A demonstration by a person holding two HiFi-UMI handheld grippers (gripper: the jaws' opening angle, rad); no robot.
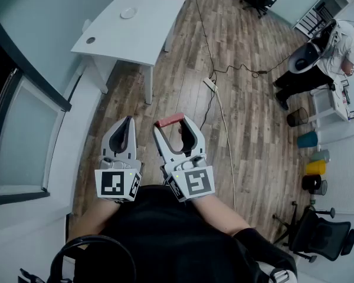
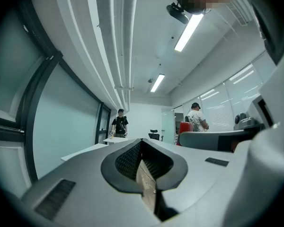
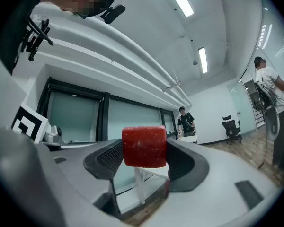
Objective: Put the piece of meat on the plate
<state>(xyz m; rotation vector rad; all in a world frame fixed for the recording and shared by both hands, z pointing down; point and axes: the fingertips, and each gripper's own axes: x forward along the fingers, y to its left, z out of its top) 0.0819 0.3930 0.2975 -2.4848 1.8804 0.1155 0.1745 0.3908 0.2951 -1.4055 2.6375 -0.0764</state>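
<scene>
Seen from our head camera, a white table (image 1: pixel 143 30) stood at the far left of the room beside the glazed wall, and on its far end lay the small white plate (image 1: pixel 128 12), with nothing on it. Nearer to us, we held the left gripper (image 1: pixel 128 121) out over the wood floor (image 1: pixel 183 69), its jaws clenched together with nothing between them; its own view showed the left gripper (image 2: pixel 144 171) with the two ridged pads meeting along one seam. Just beside it, to the right, the right gripper (image 1: pixel 172 130) grasped the piece of meat (image 1: pixel 169 120), a red block pinched crosswise at the very tips of wide-set jaws. That gripper's own view showed the same right gripper (image 3: pixel 144 157), with the piece of meat (image 3: pixel 144 144) pressed between both pads and standing out above them. The meat was in the air, well apart from the plate. Beyond the grippers a white power strip (image 1: pixel 210 84) and its dark cable (image 1: pixel 236 68) trailed across the boards. At the far right a person in a white shirt (image 1: pixel 330 49) bent over a small table, and a row of bins, one teal (image 1: pixel 307 139) and one yellow (image 1: pixel 315 167), lined the wall near a black office chair (image 1: pixel 318 234).
</scene>
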